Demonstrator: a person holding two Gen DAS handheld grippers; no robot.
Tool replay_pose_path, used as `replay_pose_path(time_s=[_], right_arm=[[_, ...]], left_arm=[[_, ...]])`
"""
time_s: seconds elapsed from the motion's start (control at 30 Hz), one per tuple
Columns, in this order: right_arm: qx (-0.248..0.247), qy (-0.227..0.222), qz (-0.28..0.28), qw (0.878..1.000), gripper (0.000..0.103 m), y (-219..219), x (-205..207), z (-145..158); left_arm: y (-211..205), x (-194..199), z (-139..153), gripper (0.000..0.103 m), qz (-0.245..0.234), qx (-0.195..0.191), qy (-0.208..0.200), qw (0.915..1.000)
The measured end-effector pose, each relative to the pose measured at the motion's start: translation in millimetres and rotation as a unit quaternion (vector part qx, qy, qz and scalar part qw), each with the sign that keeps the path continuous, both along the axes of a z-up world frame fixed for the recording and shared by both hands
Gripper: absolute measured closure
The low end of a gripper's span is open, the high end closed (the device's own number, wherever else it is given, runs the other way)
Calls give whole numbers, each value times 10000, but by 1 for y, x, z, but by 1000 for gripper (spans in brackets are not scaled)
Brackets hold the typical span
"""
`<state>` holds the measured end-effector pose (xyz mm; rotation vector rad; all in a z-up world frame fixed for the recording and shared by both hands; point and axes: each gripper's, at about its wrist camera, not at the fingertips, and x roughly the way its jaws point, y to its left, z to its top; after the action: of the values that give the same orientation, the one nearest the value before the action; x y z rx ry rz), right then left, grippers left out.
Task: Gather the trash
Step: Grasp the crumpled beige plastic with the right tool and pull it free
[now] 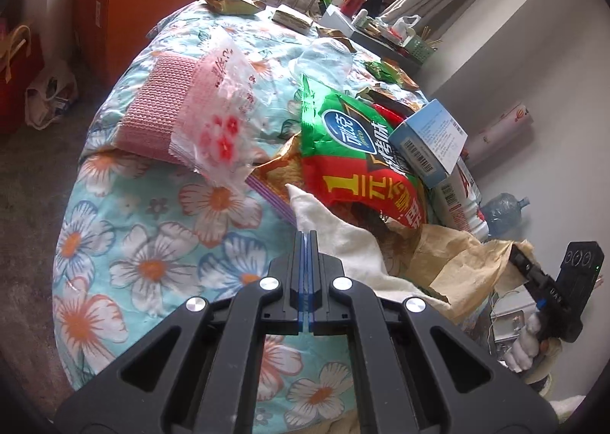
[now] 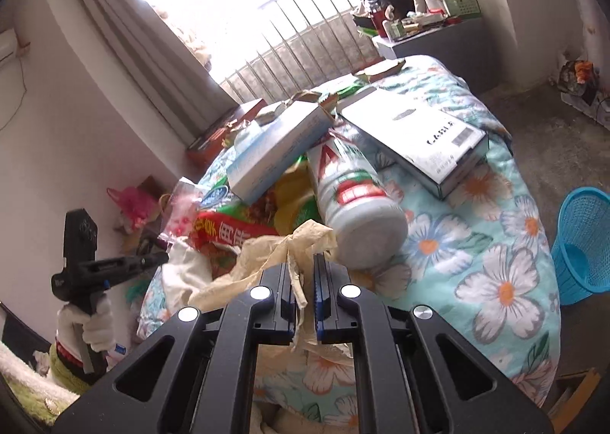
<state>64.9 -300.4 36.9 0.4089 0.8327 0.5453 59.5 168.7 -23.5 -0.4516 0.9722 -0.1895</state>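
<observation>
On the flowered bedspread (image 1: pixel 152 266) ahead of you: a heap of litter. Your right gripper (image 2: pixel 303 262) is clenched on a strip of crumpled tan paper (image 2: pixel 267 262); the strip runs down between the blue-edged pads, and the rest of the sheet fans out left and above the fingertips. From your left wrist camera the same tan paper (image 1: pixel 453 262) lies at the heap's near right edge, with the right gripper (image 1: pixel 518 258) at its far side.

Your left gripper (image 1: pixel 307 237) has its jaws pressed together, nothing between them. A white cloth (image 1: pixel 335 239) lies just right of its fingertips, possibly touching; hard to tell at this angle.

Behind the tan paper: a green-and-red snack bag (image 1: pixel 350 151), a pale blue carton (image 1: pixel 431 136) on top, a white bottle (image 2: pixel 354 197) on its side just beyond your right fingertips.

Blue basket (image 2: pixel 579 243) on the floor, well apart, right of the bed.
</observation>
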Motion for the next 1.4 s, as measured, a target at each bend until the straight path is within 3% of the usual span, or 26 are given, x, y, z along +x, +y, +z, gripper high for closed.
replay_pose_path(time_s=[0.07,0.2,0.23,0.3,0.57,0.7,0.87,1.03,1.13,1.27,1.4], right_arm=[[-222,-143,48,9996,95,17,4,4],[-1167,-310,331,9921,93,72,13,-5],[-1257,-272,488,9905,88,81,14,-9],[-1367,-163,710,9879,58,97,13,-19],[-2083,162,1242,9700,41,125,10,-46],[-2144,202,1241,9686,41,117,5,-44],[-1587,187,1056,9815,41,91,0,-24],[-1301,549,1209,9826,41,93,-2,-39],[-1729,467,1278,9755,41,110,-4,-53],[-2540,-43,1379,9573,43,133,-15,-55],[-2642,-187,1375,9544,57,134,-21,-54]], left_arm=[[3,-3,-2,103,11,-55,10,10000],[2,-5,-5,103,-19,-111,-69,9999],[2,-6,-5,103,-32,-134,-91,9999],[3,-8,-6,103,-61,-183,-120,9997],[14,-8,-16,103,-92,-386,-100,9992],[17,-7,-20,103,-45,-453,-89,9989],[18,-4,-24,103,-34,-473,-62,9989],[18,-4,-24,103,-8,-474,-55,9989],[17,-5,-23,103,39,-455,-66,9989],[17,-10,-14,103,91,-400,-195,9990],[16,-19,5,103,166,-336,-476,9982]])
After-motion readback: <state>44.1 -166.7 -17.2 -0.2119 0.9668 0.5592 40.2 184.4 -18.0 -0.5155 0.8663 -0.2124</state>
